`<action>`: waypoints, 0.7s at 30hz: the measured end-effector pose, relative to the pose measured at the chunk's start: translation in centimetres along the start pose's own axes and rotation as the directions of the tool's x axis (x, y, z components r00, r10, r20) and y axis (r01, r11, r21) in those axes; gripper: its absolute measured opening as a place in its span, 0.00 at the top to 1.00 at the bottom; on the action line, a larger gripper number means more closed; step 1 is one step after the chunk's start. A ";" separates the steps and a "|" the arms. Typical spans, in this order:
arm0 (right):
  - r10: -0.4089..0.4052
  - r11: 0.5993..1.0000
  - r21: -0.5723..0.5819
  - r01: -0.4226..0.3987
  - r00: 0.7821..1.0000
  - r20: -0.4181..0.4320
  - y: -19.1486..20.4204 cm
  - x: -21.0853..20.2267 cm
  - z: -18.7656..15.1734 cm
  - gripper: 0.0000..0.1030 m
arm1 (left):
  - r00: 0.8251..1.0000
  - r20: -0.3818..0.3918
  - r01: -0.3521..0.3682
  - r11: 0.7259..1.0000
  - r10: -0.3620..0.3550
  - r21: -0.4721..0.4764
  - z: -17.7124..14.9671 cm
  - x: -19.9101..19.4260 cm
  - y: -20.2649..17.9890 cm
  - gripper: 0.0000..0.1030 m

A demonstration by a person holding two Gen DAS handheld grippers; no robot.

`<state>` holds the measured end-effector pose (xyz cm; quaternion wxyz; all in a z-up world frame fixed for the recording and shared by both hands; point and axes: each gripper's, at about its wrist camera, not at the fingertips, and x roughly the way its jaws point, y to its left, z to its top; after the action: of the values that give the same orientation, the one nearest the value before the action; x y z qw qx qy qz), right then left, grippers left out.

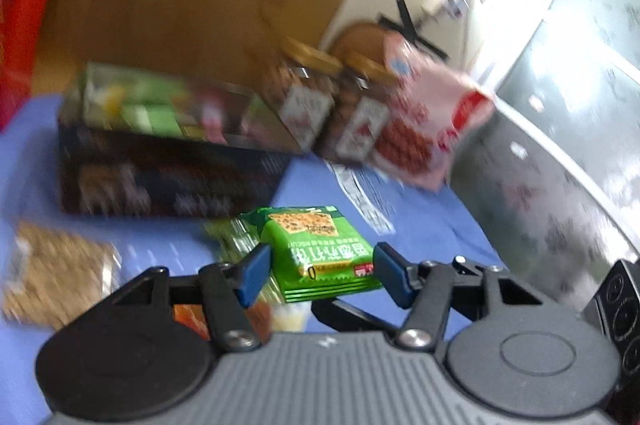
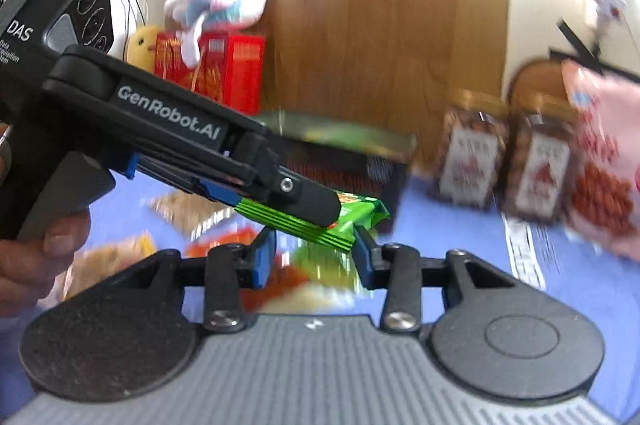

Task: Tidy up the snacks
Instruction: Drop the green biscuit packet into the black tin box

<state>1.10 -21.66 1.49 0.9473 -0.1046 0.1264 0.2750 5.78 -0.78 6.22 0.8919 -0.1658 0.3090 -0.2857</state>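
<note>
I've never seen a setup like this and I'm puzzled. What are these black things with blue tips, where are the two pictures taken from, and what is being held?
They are hand-held grippers, one in each of a person's hands, each carrying a camera that looks along its jaws. In the left camera's picture, the left gripper holds a green biscuit packet. The right camera's picture shows that same left gripper from the side, with the right gripper just below the packet, apparently empty. On the blue cloth lie a dark box of snacks, two jars and a pink bag.
</note>
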 end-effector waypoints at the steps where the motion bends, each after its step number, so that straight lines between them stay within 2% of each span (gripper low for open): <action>1: 0.000 1.000 -0.010 0.001 1.000 0.017 -0.1 0.7 0.6 0.57 | 1.000 0.019 -0.012 1.000 0.012 0.002 0.9 0.0 0.4 0.45; 6: -0.001 1.000 -0.014 0.002 0.997 0.074 -1.4 4.6 3.2 0.57 | 0.994 0.087 -0.072 0.997 0.071 0.009 5.2 1.1 1.4 0.45; 12: -0.035 0.998 0.048 0.032 0.997 0.070 -4.0 9.7 4.7 0.57 | 0.989 0.110 -0.097 0.995 0.099 -0.023 8.5 4.8 3.7 0.45; 16: -0.061 0.989 0.140 0.057 0.998 0.024 -5.0 11.7 3.5 0.57 | 0.989 0.075 -0.121 0.992 0.124 -0.038 9.1 7.7 4.7 0.45; 18: -0.060 0.983 0.173 0.054 0.998 0.025 -5.5 11.3 3.3 0.57 | 0.988 0.052 -0.141 0.990 0.142 -0.032 8.7 8.7 4.9 0.44; 21: -0.042 0.978 0.207 0.039 0.999 0.012 -5.9 10.4 3.4 0.55 | 0.991 0.030 -0.126 0.991 0.127 -0.049 7.7 8.8 5.2 0.43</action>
<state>13.47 -20.52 2.36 0.9595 -0.0059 0.1445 0.2419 18.56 -1.20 5.61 0.9090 -0.1715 0.3109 -0.2184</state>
